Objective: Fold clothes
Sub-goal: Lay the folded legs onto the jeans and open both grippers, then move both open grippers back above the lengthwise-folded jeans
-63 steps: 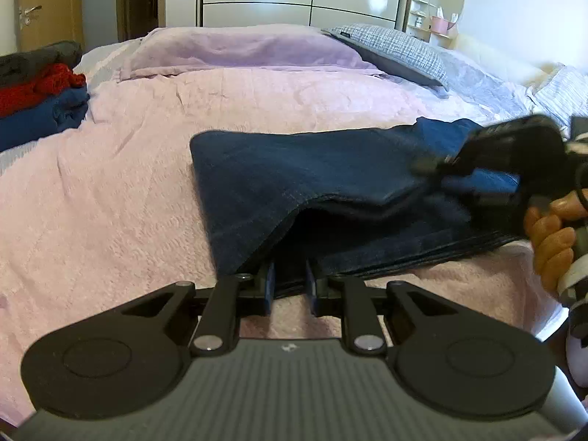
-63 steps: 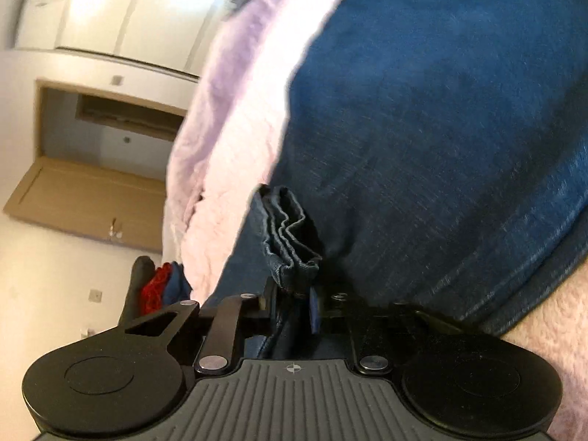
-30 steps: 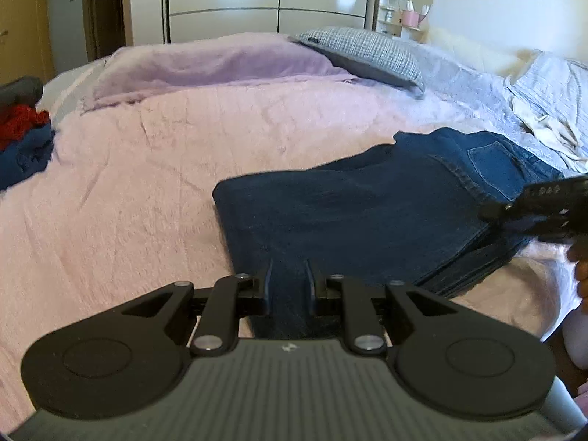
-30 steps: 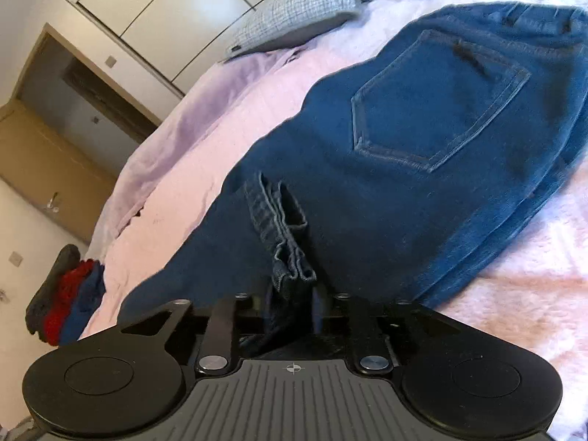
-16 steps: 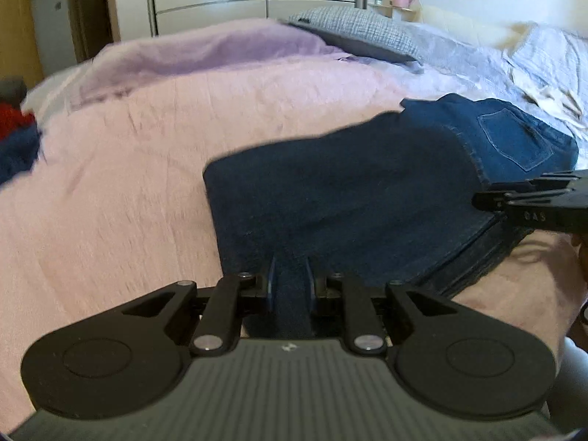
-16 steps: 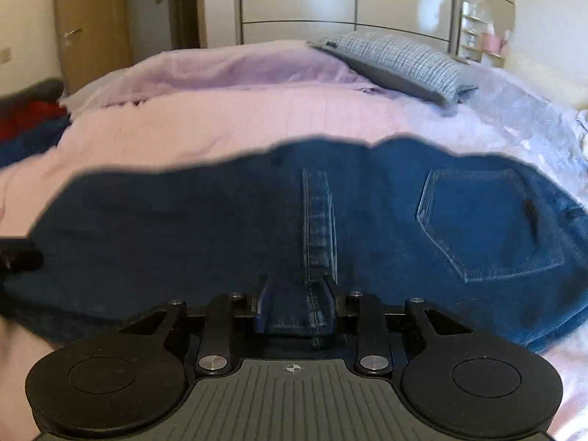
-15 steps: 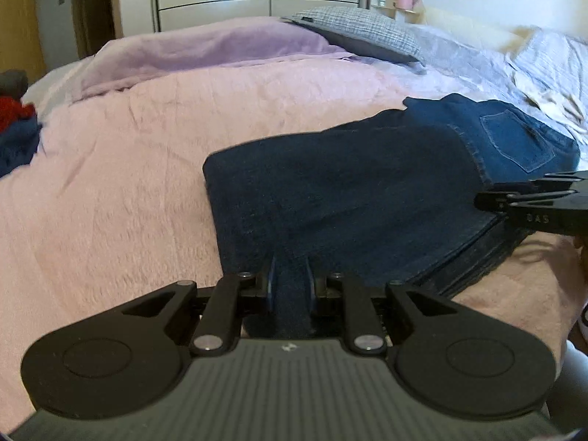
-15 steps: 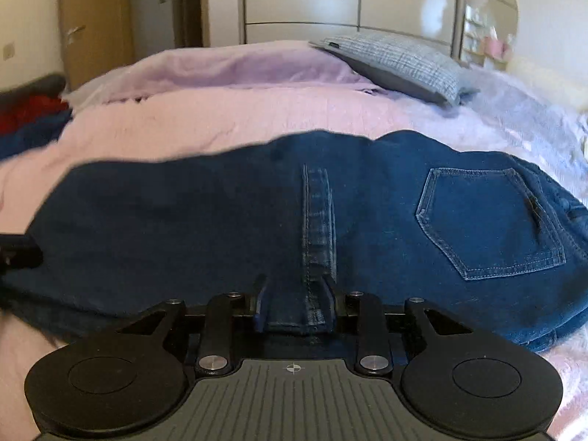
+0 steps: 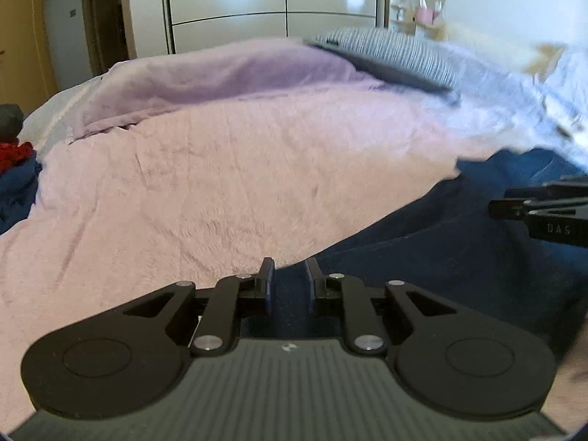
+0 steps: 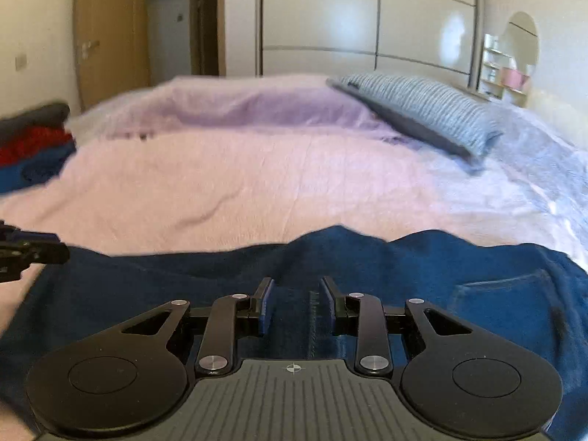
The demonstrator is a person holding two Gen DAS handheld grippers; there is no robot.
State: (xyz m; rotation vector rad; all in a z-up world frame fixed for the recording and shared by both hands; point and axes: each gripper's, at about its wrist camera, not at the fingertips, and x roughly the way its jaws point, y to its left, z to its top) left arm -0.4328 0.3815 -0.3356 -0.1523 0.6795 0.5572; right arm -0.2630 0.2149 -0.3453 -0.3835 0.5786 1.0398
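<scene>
Folded dark blue jeans (image 9: 459,257) lie on the pink bedspread (image 9: 220,191) at the near edge. My left gripper (image 9: 288,279) sits at the jeans' left corner with its jaws slightly apart and denim between them. My right gripper (image 10: 296,299) is over the jeans (image 10: 404,268) with its jaws apart, astride the seam, gripping nothing. A back pocket (image 10: 514,294) shows at the right. The right gripper's fingertips (image 9: 514,207) show at the right of the left wrist view. The left gripper's tip (image 10: 33,253) shows at the left of the right wrist view.
A stack of folded clothes (image 10: 33,143), dark, red and blue, sits at the bed's far left. A lilac blanket (image 10: 235,106) and a grey checked pillow (image 10: 422,106) lie at the head. White wardrobe doors (image 10: 349,22) stand behind. Pale bedding (image 9: 533,103) lies at the right.
Both grippers have pulled back and low toward the near edge, so the jeans fill less of each view. The right gripper's jaws have opened wider off the seam.
</scene>
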